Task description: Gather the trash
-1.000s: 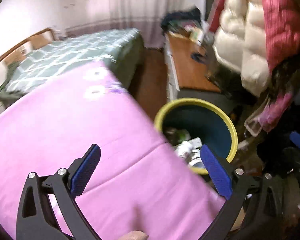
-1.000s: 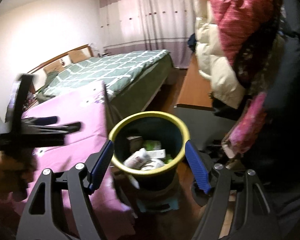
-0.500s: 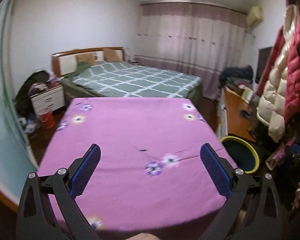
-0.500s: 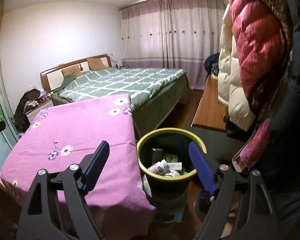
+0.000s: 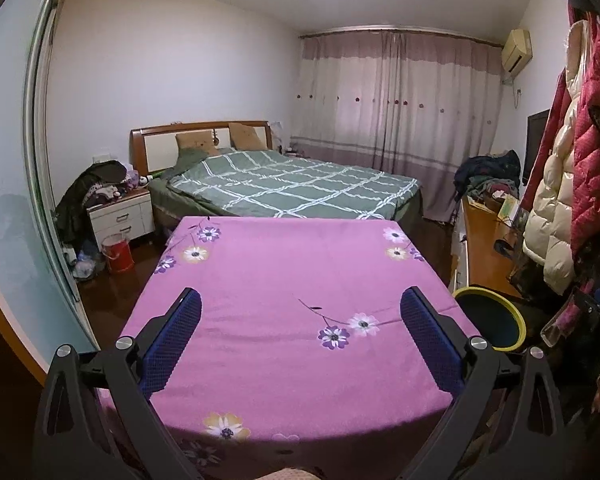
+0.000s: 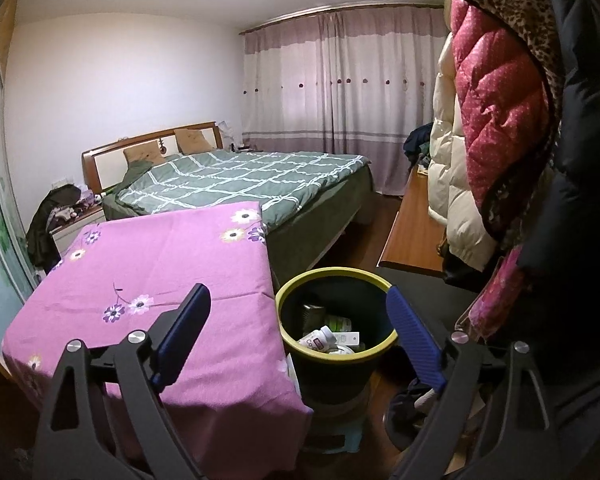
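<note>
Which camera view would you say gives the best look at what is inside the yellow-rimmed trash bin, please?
The right wrist view. It looks down into the trash bin, so the white bottle and other packaging inside are visible. The left wrist view catches only part of the bin's rim and dark interior beyond the purple tablecloth, with no contents visible.

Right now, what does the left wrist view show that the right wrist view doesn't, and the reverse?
Left wrist only: the red bucket on the floor by the nightstand, the air conditioner and the left gripper, jaws open and empty.

Right wrist only: the trash inside the bin, a white bottle among it, and the right gripper, jaws open and empty.

Both: the pink cloth, green bed, curtains, hanging jackets and the bin's yellow rim.
</note>
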